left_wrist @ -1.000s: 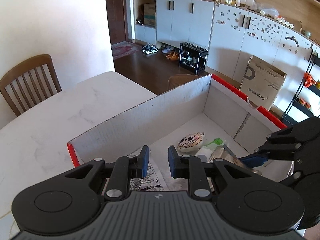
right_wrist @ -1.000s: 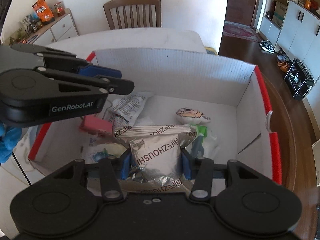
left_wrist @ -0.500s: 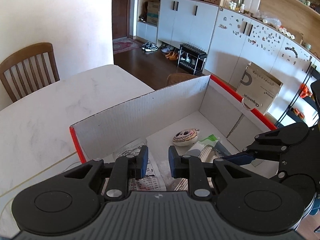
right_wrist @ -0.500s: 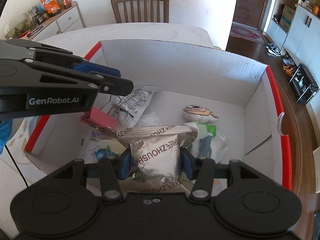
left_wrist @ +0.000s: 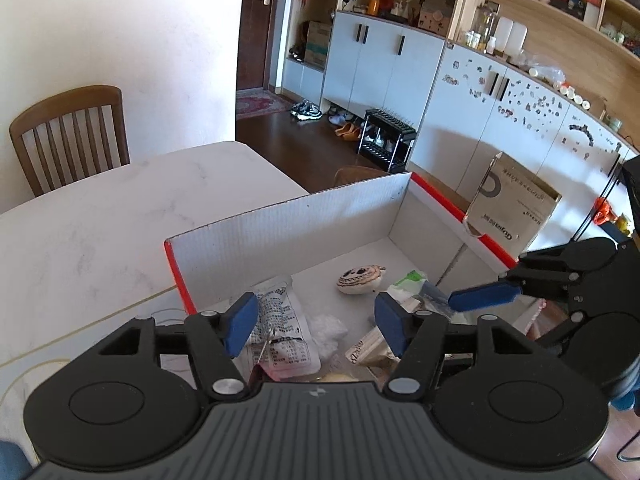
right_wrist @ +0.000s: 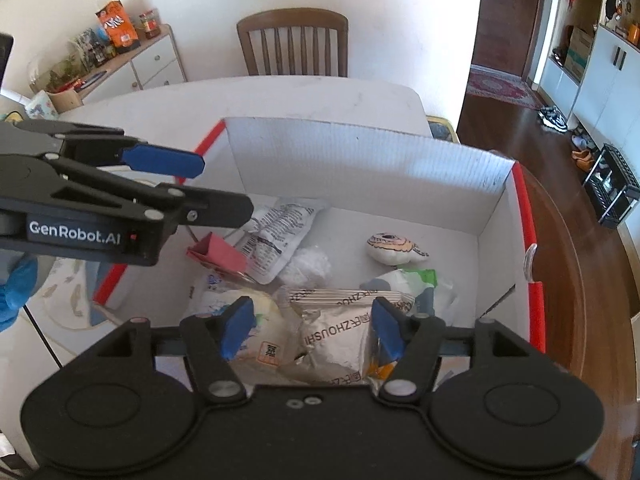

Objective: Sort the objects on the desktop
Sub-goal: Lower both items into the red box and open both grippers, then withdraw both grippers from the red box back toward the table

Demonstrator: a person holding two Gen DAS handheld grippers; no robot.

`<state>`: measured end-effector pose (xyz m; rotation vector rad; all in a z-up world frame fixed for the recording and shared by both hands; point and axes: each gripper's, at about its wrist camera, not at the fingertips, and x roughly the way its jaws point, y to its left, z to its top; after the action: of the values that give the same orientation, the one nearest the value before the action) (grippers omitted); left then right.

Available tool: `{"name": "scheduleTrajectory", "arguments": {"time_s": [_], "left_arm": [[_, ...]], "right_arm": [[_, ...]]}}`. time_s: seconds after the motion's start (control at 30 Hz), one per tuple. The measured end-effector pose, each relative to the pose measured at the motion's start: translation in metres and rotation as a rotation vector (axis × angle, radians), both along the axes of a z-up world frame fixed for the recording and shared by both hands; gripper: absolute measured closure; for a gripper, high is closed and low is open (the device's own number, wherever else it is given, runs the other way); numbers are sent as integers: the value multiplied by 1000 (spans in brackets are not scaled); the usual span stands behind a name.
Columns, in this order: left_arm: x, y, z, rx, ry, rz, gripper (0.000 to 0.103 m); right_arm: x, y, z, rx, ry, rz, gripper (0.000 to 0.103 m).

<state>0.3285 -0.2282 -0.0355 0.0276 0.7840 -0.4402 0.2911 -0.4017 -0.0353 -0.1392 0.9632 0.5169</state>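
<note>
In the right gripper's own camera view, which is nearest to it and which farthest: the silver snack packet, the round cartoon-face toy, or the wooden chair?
1. Silver snack packet: between the right gripper's open jaws, in the box.
2. Cartoon-face toy: farther back in the box, to the right.
3. Wooden chair: beyond the table.

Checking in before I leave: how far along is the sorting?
Done: snack packets, a red carton and a plush lie in the box. In hand: nothing; both the left gripper and right gripper have just opened, the silver packet released. Left: the table shows nothing loose.

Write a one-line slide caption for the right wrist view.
Right gripper open above a silver snack packet in the white cardboard box, its fingers just opened; left gripper alongside.
</note>
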Motion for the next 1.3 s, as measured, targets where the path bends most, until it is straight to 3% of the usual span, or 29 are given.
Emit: {"name": "scheduleTrajectory", "arguments": {"time_s": [0.47, 0.67, 1.3], "left_arm": [[-44, 41, 17, -50, -31, 39, 39], [-61, 74, 23, -56, -42, 62, 39], [-92, 202, 16, -87, -42, 136, 22]], "right_arm": [[-24, 8, 20, 39, -40, -15, 30], [-40, 24, 29, 62, -59, -29, 23], [-72, 131, 48, 113, -56, -34, 18]]}}
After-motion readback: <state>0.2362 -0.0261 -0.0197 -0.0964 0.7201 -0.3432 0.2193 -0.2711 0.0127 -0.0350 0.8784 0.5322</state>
